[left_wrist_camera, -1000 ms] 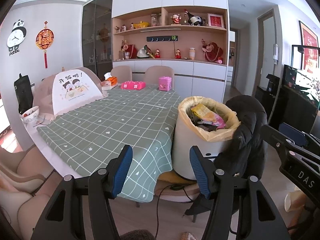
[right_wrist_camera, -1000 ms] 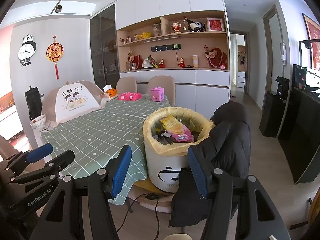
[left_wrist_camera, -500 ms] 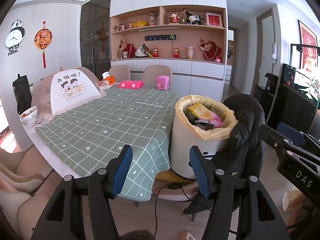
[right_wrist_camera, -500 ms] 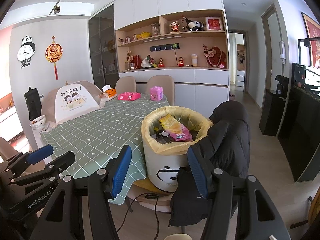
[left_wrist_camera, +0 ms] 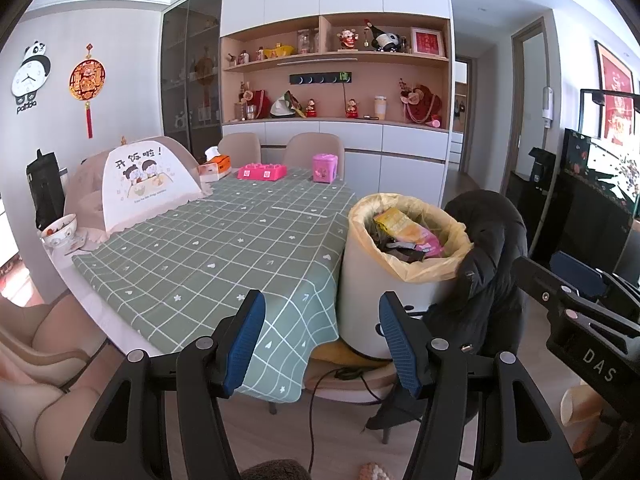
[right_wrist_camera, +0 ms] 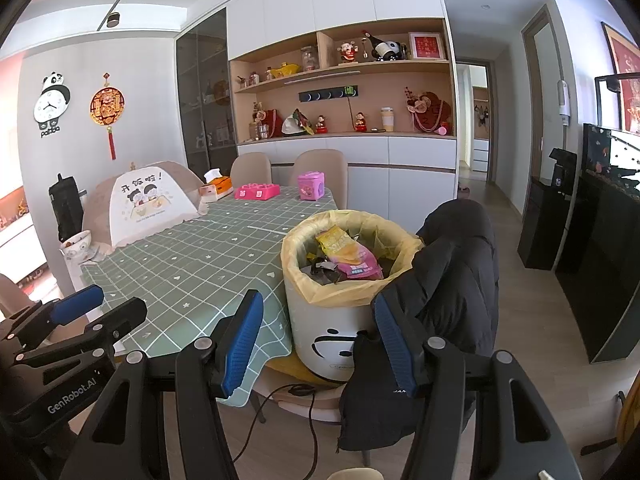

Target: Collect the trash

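A white trash bin [left_wrist_camera: 372, 300] [right_wrist_camera: 320, 320] with a yellow liner stands on a chair seat at the table's corner. Wrappers [left_wrist_camera: 404, 232] [right_wrist_camera: 348, 254], yellow, pink and dark, fill its top. My left gripper [left_wrist_camera: 322, 338] hangs open and holds nothing, short of the bin and pointing at the table's corner. My right gripper [right_wrist_camera: 318, 338] is open too, nothing between its blue pads, facing the bin's front. Each gripper shows at the edge of the other's view.
A black jacket [right_wrist_camera: 448, 280] drapes over the chair right of the bin. On the green checked tablecloth [left_wrist_camera: 208, 248] stand a food cover [left_wrist_camera: 148, 180], a tissue box [left_wrist_camera: 216, 166], a pink tray [left_wrist_camera: 262, 171] and a small pink bin [left_wrist_camera: 325, 167]. A black cable [right_wrist_camera: 280, 396] hangs under the seat.
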`<action>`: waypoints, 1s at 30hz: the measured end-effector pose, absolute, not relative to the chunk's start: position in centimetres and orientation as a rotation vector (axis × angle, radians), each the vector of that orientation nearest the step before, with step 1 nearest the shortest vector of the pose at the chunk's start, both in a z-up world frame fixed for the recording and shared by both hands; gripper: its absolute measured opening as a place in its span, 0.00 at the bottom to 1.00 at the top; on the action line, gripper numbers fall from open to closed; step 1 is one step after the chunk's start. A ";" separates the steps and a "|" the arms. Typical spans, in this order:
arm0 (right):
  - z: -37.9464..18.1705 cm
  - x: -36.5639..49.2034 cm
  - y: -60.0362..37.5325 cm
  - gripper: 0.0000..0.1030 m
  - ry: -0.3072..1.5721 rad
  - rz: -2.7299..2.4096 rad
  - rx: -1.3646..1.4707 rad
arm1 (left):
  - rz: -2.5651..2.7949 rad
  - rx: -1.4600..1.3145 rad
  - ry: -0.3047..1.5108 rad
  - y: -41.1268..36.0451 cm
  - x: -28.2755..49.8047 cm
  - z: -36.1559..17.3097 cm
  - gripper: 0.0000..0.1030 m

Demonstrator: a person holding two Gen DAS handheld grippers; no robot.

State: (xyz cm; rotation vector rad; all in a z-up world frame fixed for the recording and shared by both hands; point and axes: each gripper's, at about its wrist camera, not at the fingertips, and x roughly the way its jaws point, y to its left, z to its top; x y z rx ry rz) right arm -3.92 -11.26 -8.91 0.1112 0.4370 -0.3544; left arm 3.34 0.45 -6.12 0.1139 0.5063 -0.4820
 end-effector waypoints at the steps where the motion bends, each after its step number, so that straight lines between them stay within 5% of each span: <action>1: -9.0 -4.0 -11.2 0.54 0.438 -0.356 0.110 | -0.482 0.114 0.507 0.4 3.2 -6.0 0.58; 30: -8.8 -4.7 -11.2 0.54 0.445 -0.367 0.126 | -0.488 0.116 0.490 0.2 3.7 -5.3 0.58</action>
